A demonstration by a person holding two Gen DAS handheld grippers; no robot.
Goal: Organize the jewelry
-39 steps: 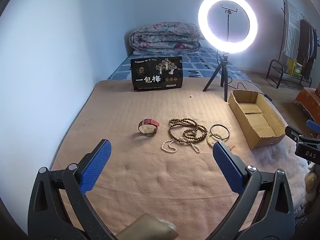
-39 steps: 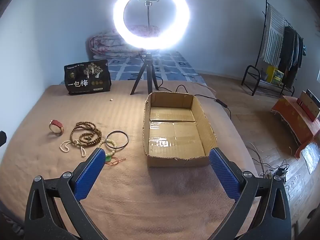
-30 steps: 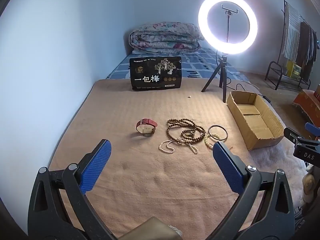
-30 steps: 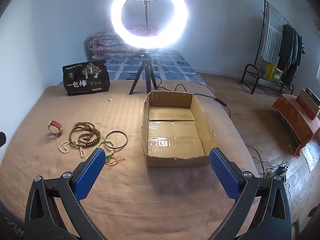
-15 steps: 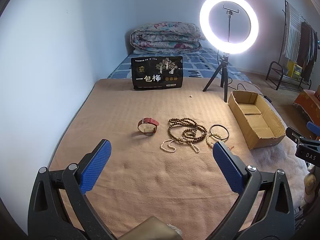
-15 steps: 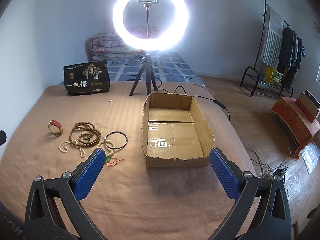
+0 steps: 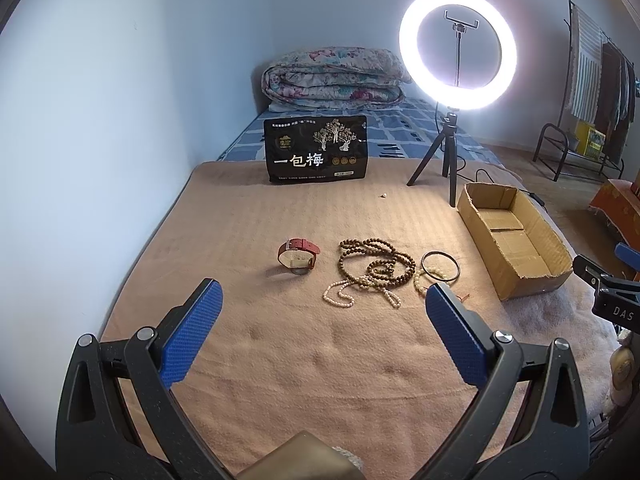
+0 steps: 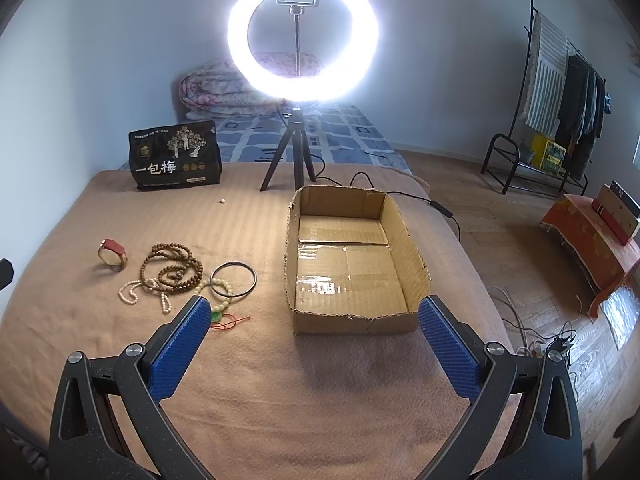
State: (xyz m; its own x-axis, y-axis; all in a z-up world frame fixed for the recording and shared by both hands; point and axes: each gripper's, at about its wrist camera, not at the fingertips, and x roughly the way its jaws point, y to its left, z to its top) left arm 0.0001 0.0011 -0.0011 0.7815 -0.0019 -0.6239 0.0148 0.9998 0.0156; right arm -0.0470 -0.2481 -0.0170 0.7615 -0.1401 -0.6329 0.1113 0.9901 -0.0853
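Note:
Jewelry lies in a loose group on the tan blanket (image 7: 304,360): a red-strapped watch (image 7: 298,255), a coil of brown wooden beads (image 7: 376,266), a white pearl strand (image 7: 340,295), a black bangle (image 7: 441,266) and a pale bead bracelet with a green charm (image 8: 219,312). An empty cardboard box (image 8: 348,264) sits to their right. My left gripper (image 7: 320,334) hovers open before the jewelry, holding nothing. My right gripper (image 8: 314,340) hangs open in front of the box, also holding nothing.
A lit ring light on a tripod (image 8: 298,152) stands behind the box, its cable trailing right. A black snack bag (image 7: 316,154) stands at the back, with a small white bead (image 8: 221,200) near it. Folded quilt (image 7: 332,80) beyond. Wall at left; bed edge at right.
Both grippers stay open and only drift slightly; the scene shifts a little in each view. Nothing on the blanket has moved.

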